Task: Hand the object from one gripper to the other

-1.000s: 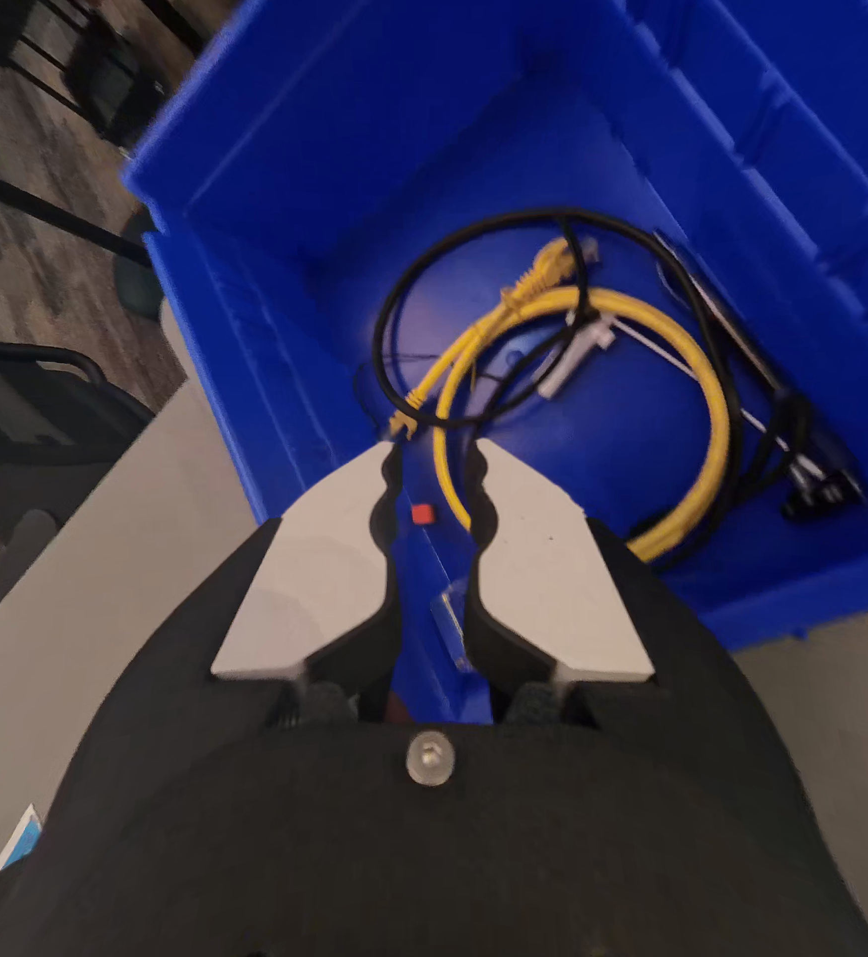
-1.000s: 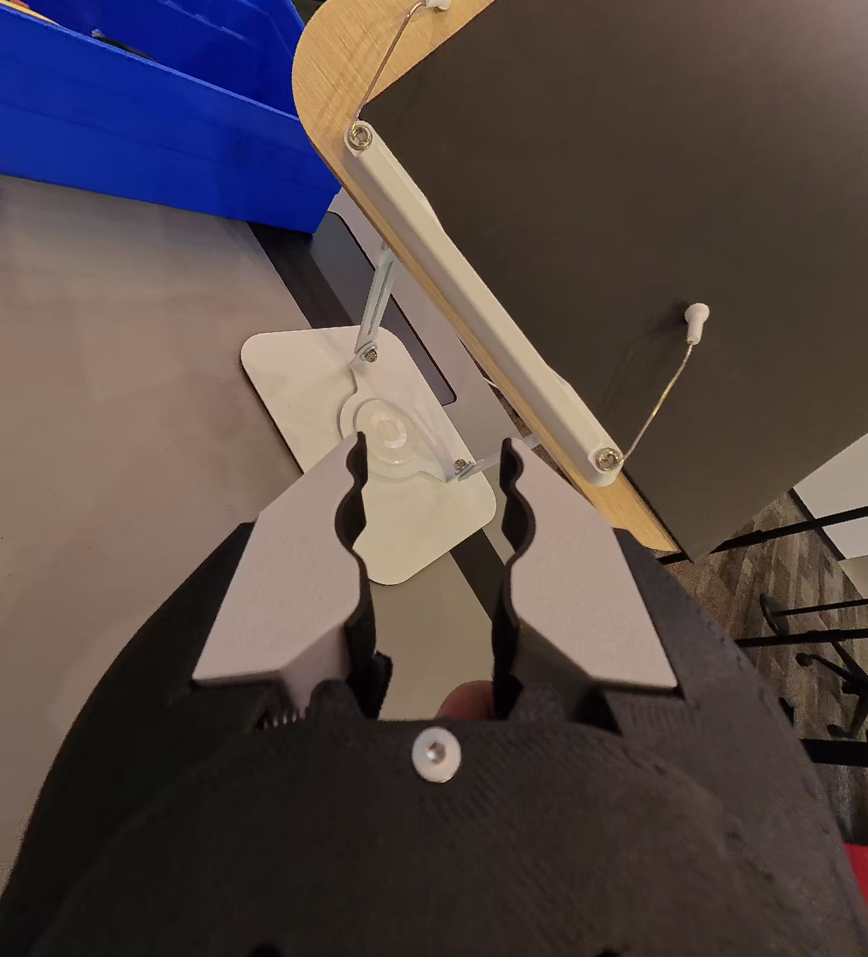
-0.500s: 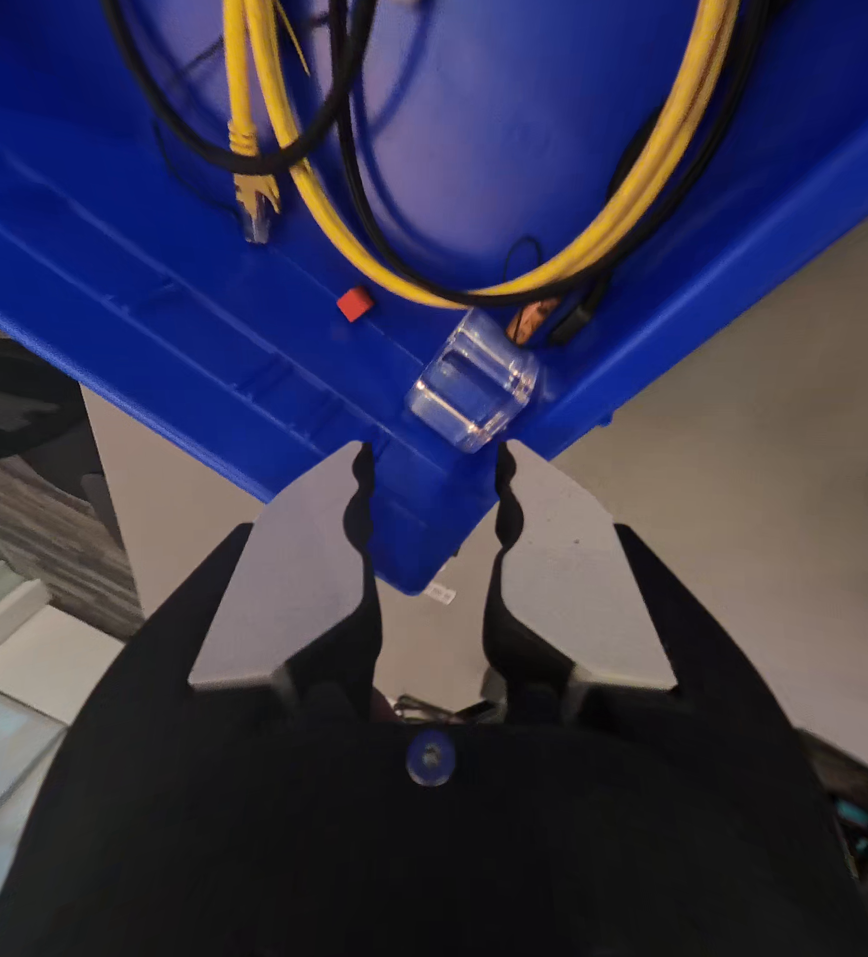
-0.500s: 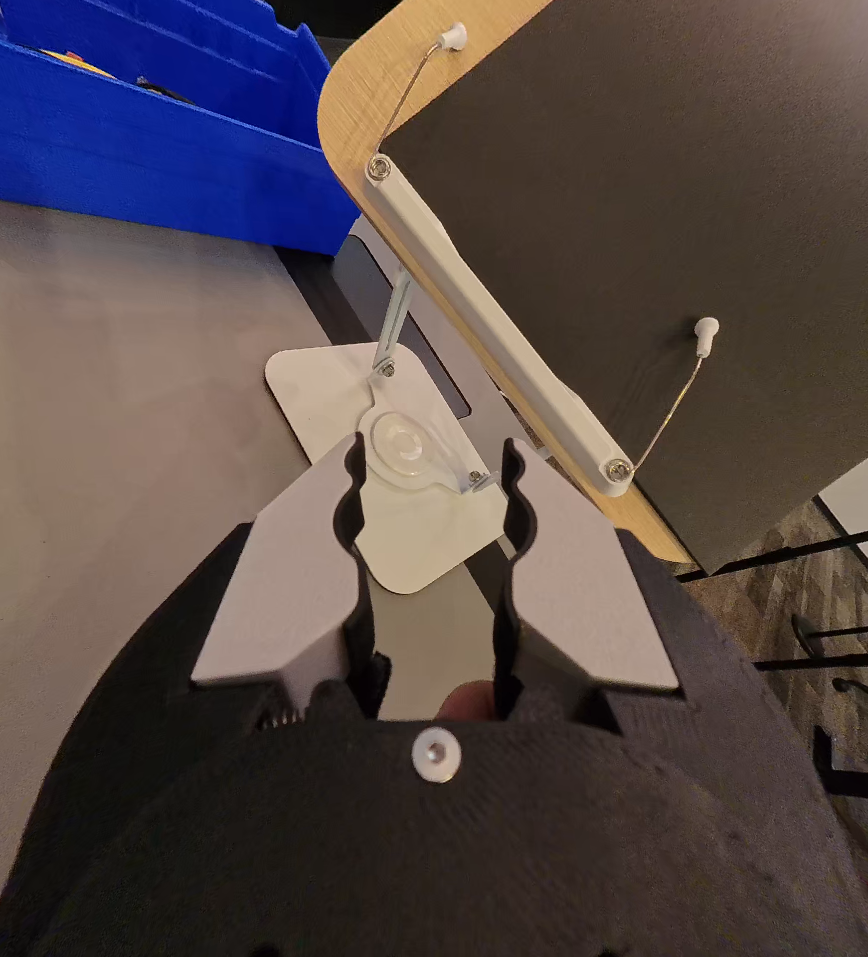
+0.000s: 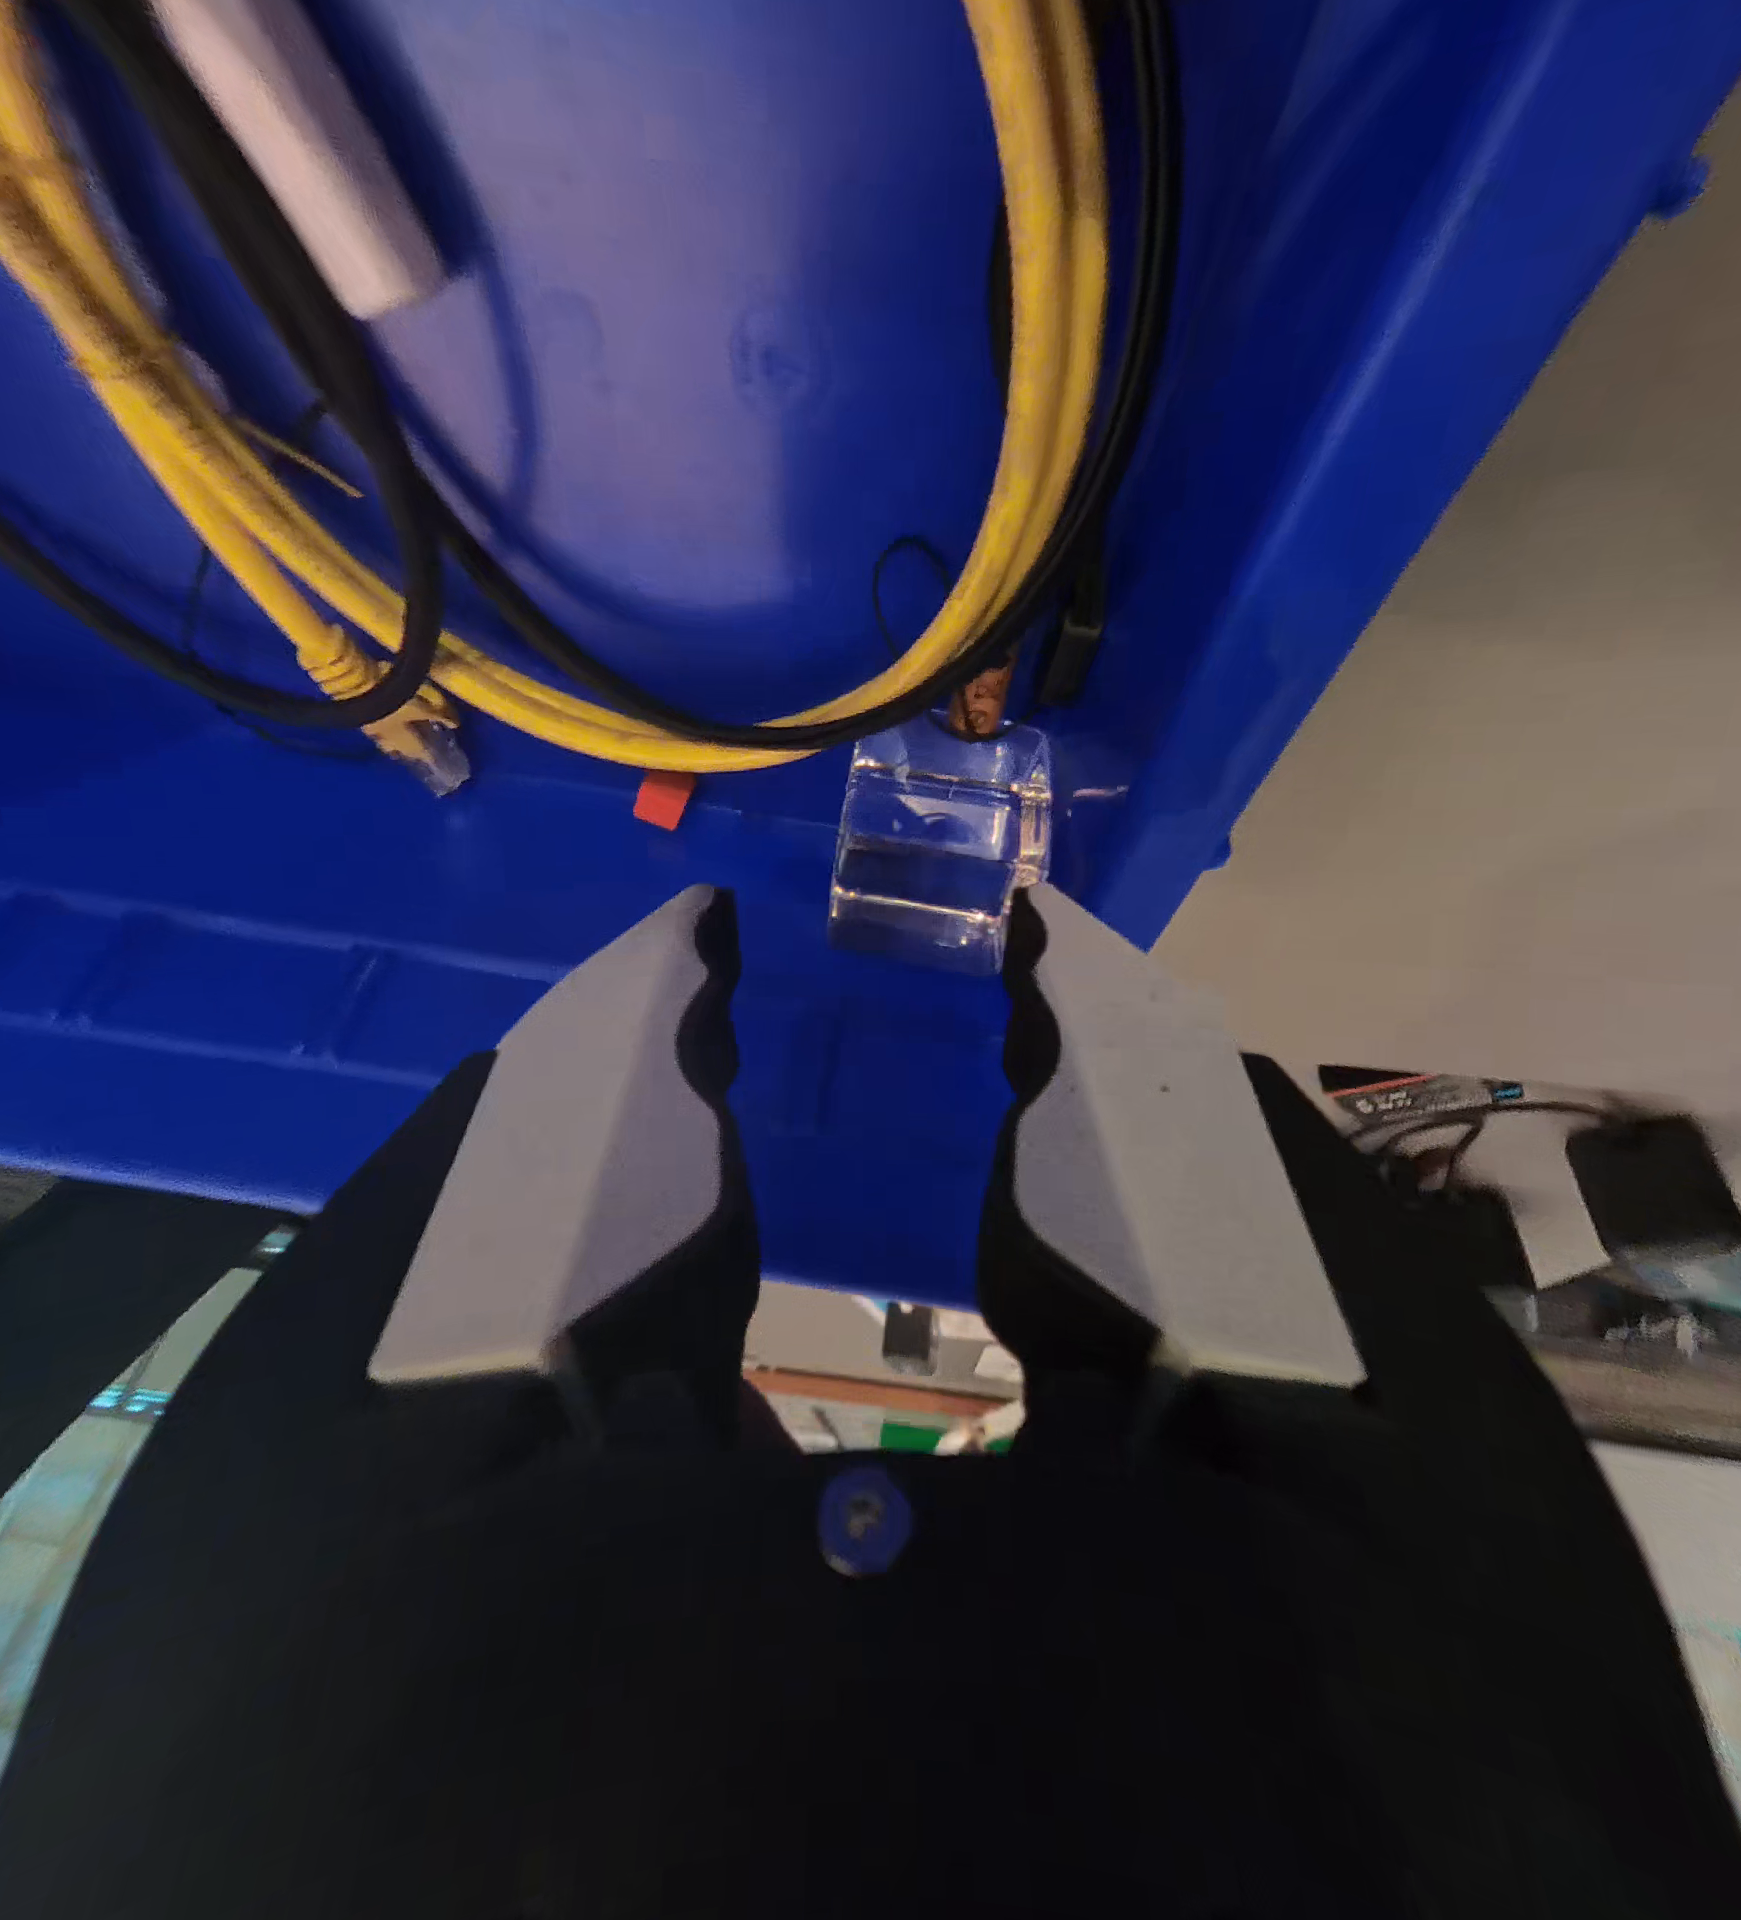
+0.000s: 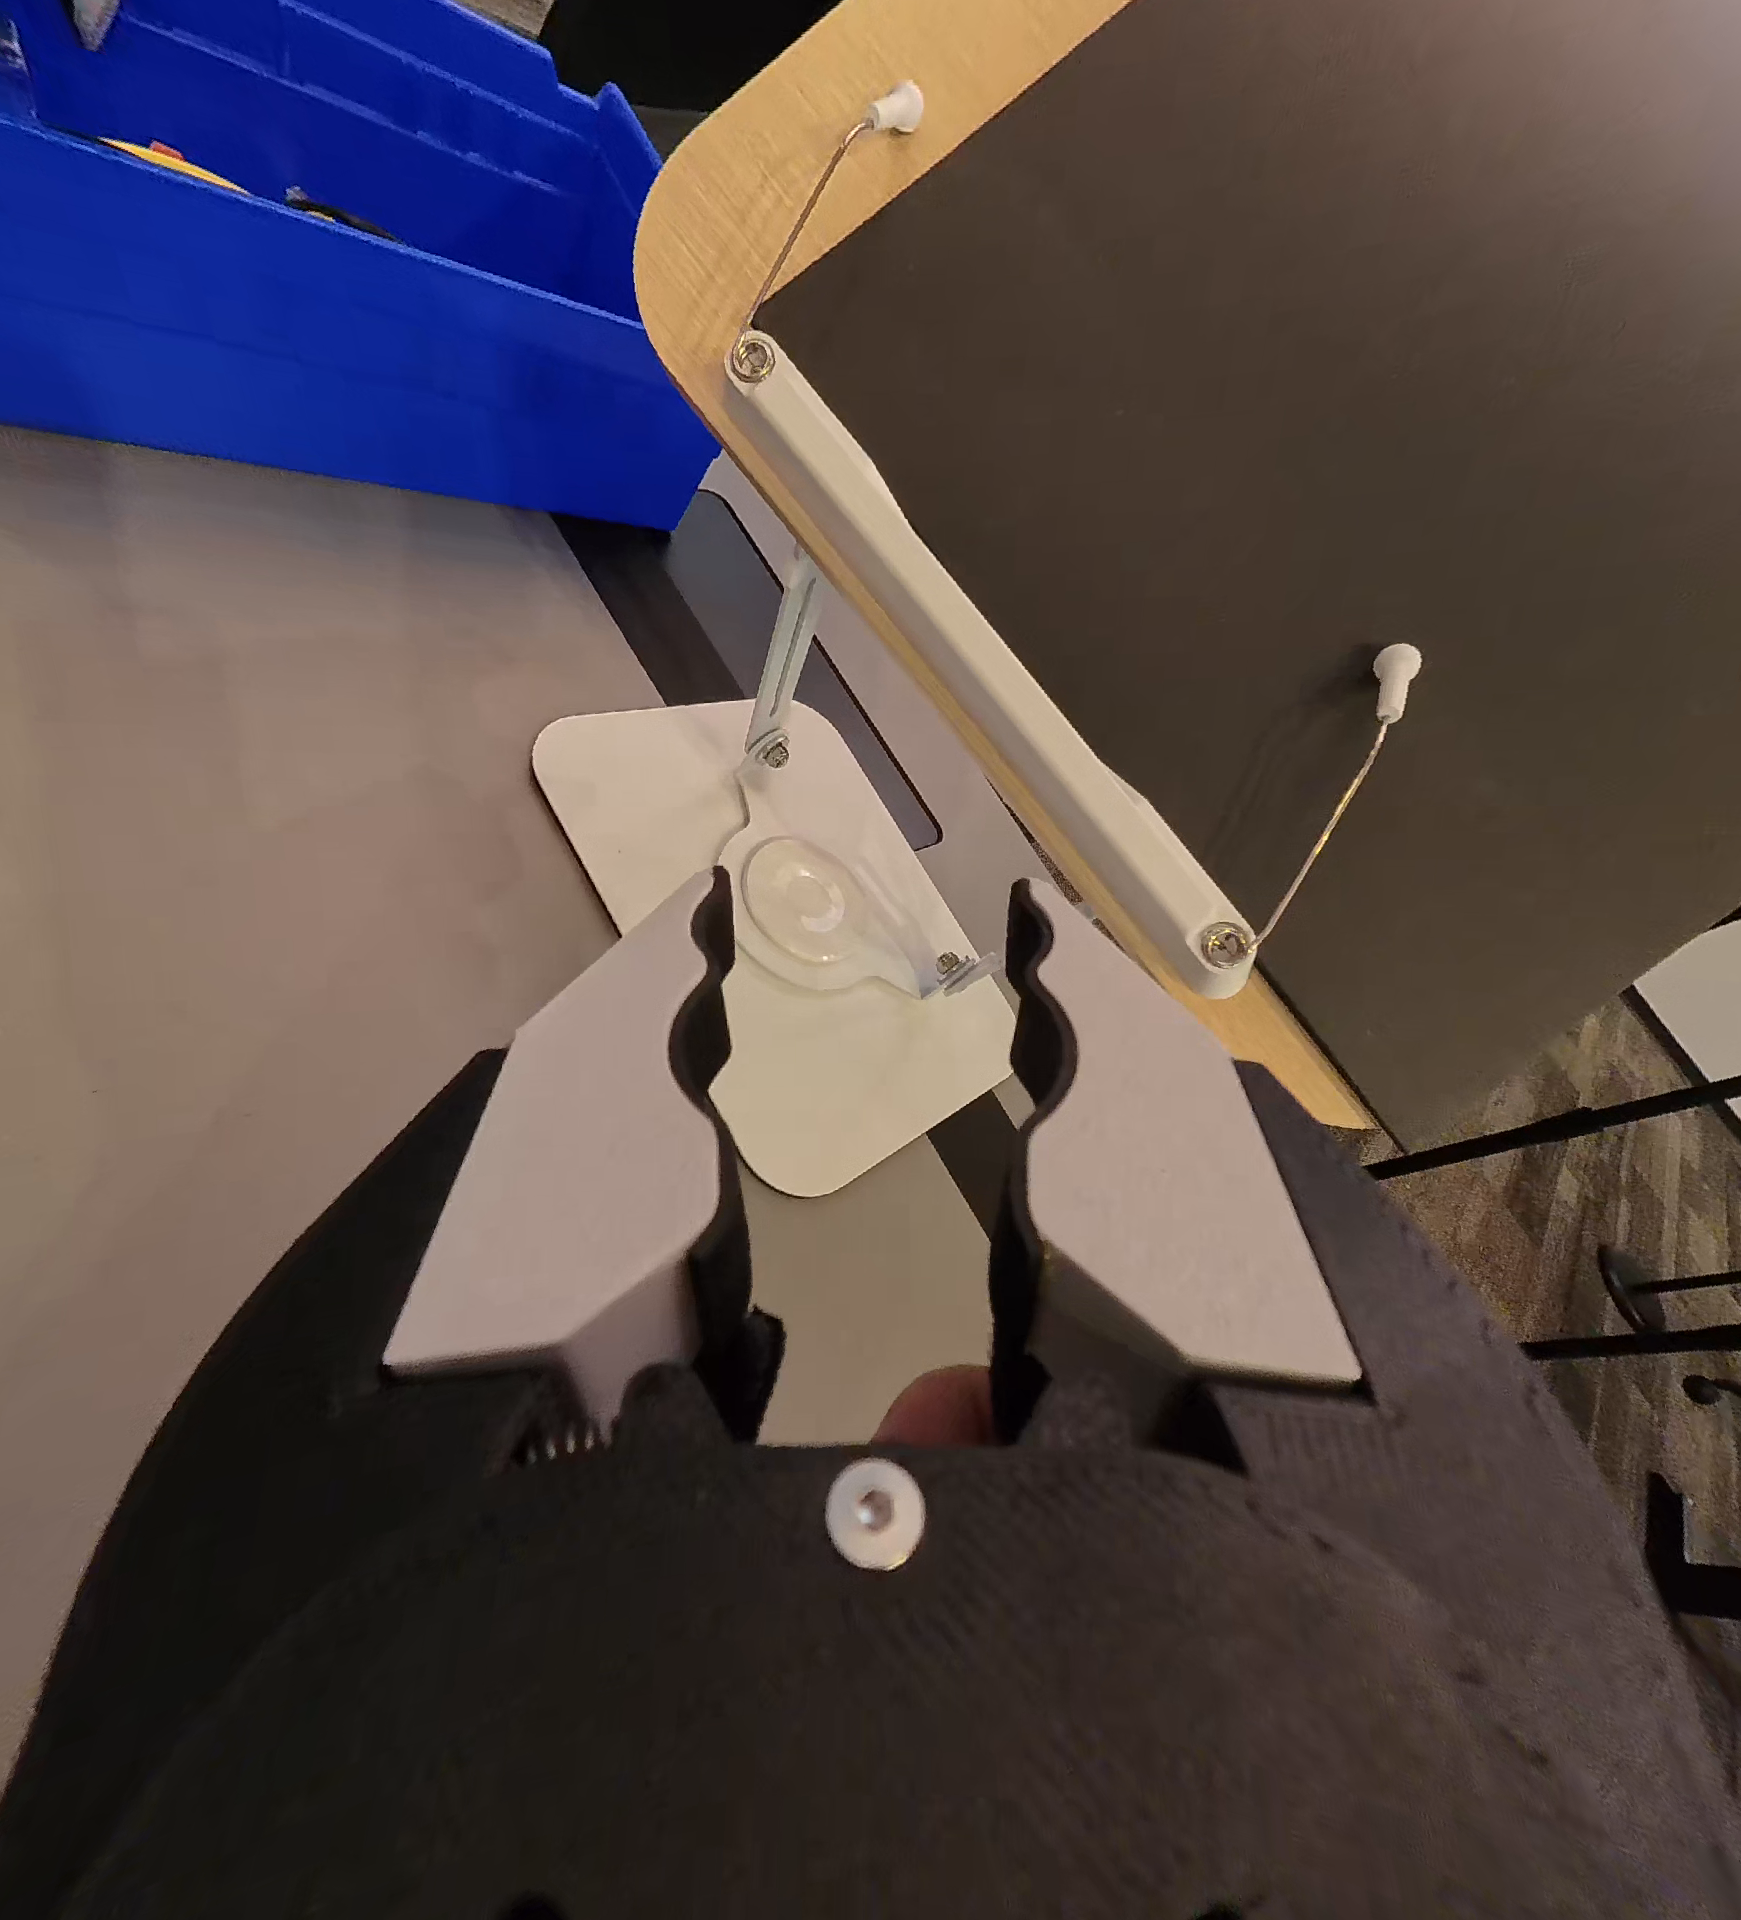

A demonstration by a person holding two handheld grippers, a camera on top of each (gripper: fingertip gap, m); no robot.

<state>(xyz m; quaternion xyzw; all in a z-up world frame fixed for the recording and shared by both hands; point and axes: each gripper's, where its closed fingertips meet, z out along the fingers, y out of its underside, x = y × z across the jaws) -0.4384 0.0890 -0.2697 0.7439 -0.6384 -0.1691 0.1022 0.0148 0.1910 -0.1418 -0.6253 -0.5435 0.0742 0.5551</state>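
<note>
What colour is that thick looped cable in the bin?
Yellow cable, lying in the blue bin; clearest in the left wrist view.

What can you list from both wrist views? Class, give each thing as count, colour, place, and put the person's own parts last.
bin: one, blue, on the table
table: one, grey, under both grippers
yellow cable: one, coiled in the bin
black cable: at least one, in the bin, beside the yellow
clear block: one, bin corner
red piece: one, small, left of the block
stand: one, white base, on the table
board: one, dark, tilted on the stand
left gripper: open, empty
right gripper: open, empty
</note>
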